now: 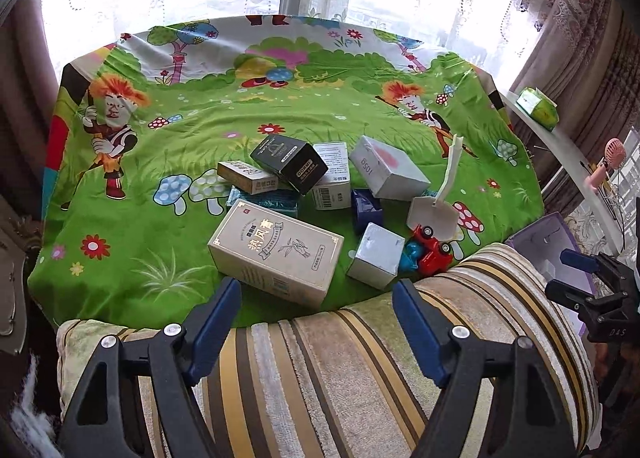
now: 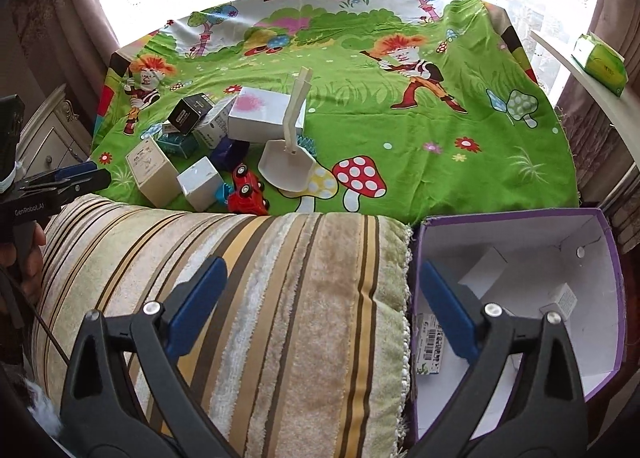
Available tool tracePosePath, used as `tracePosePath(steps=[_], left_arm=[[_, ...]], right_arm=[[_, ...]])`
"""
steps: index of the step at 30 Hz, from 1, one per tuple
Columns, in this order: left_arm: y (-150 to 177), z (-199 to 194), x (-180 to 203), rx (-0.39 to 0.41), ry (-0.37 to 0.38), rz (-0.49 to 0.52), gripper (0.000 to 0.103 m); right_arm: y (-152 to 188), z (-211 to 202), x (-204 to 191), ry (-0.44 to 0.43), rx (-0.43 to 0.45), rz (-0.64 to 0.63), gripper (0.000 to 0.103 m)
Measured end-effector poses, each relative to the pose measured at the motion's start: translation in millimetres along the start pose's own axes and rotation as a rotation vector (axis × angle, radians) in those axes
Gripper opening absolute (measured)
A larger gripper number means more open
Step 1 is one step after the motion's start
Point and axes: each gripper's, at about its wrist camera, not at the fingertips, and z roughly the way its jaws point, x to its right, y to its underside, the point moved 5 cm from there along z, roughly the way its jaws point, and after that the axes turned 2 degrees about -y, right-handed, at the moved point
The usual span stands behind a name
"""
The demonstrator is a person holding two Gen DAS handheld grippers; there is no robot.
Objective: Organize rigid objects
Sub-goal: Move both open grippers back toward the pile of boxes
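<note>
Both grippers held level, jaws spread wide, nothing between them.

The left gripper [image 1: 316,314] points toward 12 o'clock, its blue-padded fingers [image 1: 214,322] parted and empty. The right gripper [image 2: 320,306] also aims at 12 o'clock, fingers [image 2: 444,312] equally wide apart. In the left wrist view, the right gripper sits at 3 o'clock; in the right wrist view, the left sits at 9 o'clock, with part of a hand [image 2: 30,262] below it.

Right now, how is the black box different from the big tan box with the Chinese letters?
The black box is smaller and rests tilted on other boxes. The tan box is bigger, longer and lies flat on the green cloth, nearest the cushion. Both are closed cardboard boxes.
</note>
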Motion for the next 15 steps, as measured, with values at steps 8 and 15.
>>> tracePosePath(steps=[8,15], left_arm=[[-3,14,-12,-0.039,-0.041,0.008,0.079],[-1,18,-13,-0.037,-0.041,0.007,0.079]], right_arm=[[-19,32,-24,0.000,-0.060,-0.121,0.084],[-38,64,-35,-0.031,-0.106,-0.153,0.072]])
